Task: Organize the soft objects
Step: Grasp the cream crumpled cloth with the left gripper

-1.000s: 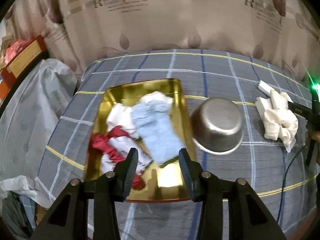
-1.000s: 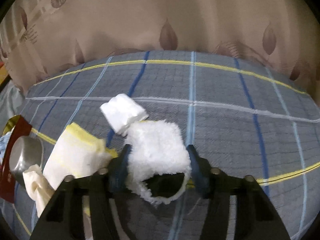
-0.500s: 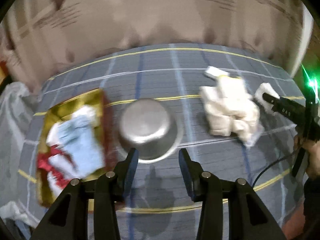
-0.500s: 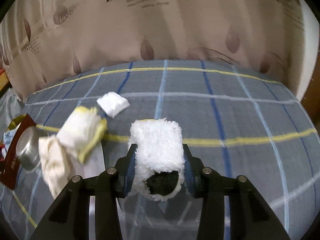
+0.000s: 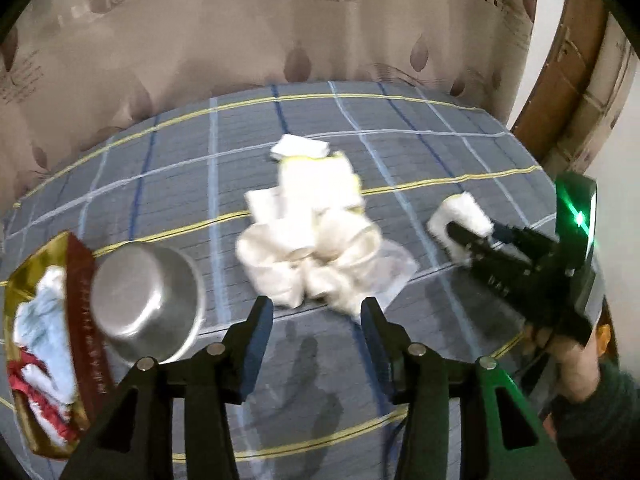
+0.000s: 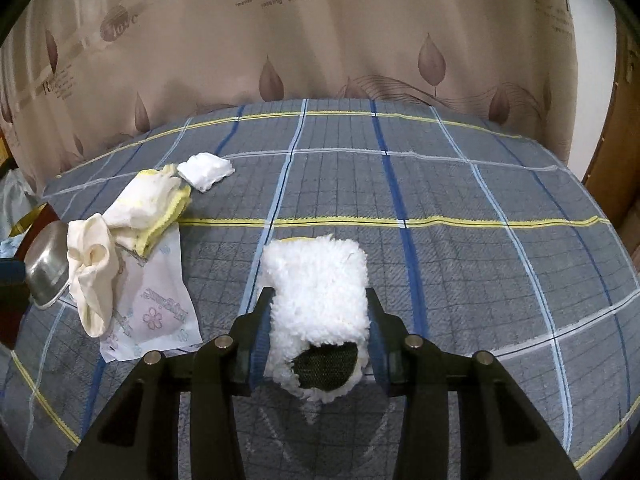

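My right gripper [image 6: 318, 294] is shut on a fluffy white cloth [image 6: 320, 276] and holds it just above the plaid bedsheet. The left wrist view shows the same right gripper [image 5: 460, 236] and fluffy cloth [image 5: 460, 208] at the right. My left gripper [image 5: 316, 308] hovers just short of a pile of cream cloths [image 5: 312, 236]. Its jaws are opening and nothing is between them. The pile [image 6: 96, 256] lies to the left in the right wrist view, next to a yellow-edged cloth [image 6: 152, 200] and a small white folded square [image 6: 206, 170].
A steel bowl [image 5: 144, 300] lies tipped beside a gold tray [image 5: 36, 258] holding blue, white and red cloths. A flowered plastic packet [image 6: 156, 312] lies under the pile. A person's hand [image 5: 572, 360] holds the right gripper. A curtain hangs behind the bed.
My left gripper swung right from over the gold tray, past the bowl, to the cream pile. My right gripper carried the fluffy cloth right, away from the pile, and squeezed it tighter.
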Available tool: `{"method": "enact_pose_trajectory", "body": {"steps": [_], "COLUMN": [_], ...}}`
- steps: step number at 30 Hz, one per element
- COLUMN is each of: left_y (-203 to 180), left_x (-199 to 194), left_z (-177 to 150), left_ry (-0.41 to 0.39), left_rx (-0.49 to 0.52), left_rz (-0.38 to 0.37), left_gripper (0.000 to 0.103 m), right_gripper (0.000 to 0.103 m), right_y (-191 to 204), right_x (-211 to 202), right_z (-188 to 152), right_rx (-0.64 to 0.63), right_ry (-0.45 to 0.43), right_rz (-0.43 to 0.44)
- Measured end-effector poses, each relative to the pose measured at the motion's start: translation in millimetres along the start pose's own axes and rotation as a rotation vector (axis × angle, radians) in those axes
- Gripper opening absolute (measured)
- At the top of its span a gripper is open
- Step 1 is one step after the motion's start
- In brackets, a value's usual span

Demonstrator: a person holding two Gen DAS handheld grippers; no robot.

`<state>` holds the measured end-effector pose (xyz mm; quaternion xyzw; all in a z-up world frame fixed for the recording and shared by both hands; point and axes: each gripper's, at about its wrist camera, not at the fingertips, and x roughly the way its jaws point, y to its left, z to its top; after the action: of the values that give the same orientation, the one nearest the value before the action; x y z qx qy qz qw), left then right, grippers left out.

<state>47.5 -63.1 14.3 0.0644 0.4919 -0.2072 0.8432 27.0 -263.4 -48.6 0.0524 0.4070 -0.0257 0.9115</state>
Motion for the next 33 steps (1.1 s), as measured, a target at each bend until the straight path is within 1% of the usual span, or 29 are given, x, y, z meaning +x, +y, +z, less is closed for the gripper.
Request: {"method": "enact_pose_trajectory", "body": {"steps": [1,3,7,9,17,20,21,22,23,24,27,30,33], "left_y": [-4,-10,-25,-27,-4,8,10,13,15,15,15,13,16], "left_x": [5,13,35,43,58,57,55,53,52,50,45,35,24], "left_z": [4,7,12,14,18,15,14,13,13,13,12,10,8], "left_ry": [0.008,0.017,0.054,0.059,0.061,0.056,0.050,0.043,0.041,0.038,0.039,0.020,0.001], "left_rx": [-0.009,-0.017,-0.017,-0.029,-0.092,-0.127,-0.143,-0.153,-0.152,-0.151,-0.130,-0.112,-0.100], "left_rz": [-0.020,-0.028,-0.019,0.002,0.059,0.018,0.004,-0.025,-0.036,-0.039,-0.050,-0.040,-0.052], "left_gripper": [0.047,0.047,0.047,0.047,0.047,0.047,0.044,0.038,0.022,0.015,0.012,0.009,0.009], "right_gripper": [0.039,0.039,0.039,0.039,0.040,0.041,0.041,0.041,0.041,0.041,0.041,0.041,0.041], "right_y": [-1,-3,-5,-7,-7,-8,-8,-8,-8,-8,-8,-9,-9], "right_x": [1,0,2,2,6,6,6,6,6,6,6,6,6], "right_z": [0,-1,0,1,1,1,1,1,1,1,1,1,1], "right_rx": [0.004,0.008,0.021,0.029,0.037,0.041,0.042,0.042,0.042,0.041,0.042,0.042,0.040], "right_ry": [0.005,0.006,0.020,0.023,0.042,0.044,0.044,0.044,0.044,0.044,0.045,0.046,0.046], "right_rz": [0.005,0.012,0.034,0.043,0.062,0.068,0.068,0.069,0.068,0.068,0.069,0.069,0.068]}}
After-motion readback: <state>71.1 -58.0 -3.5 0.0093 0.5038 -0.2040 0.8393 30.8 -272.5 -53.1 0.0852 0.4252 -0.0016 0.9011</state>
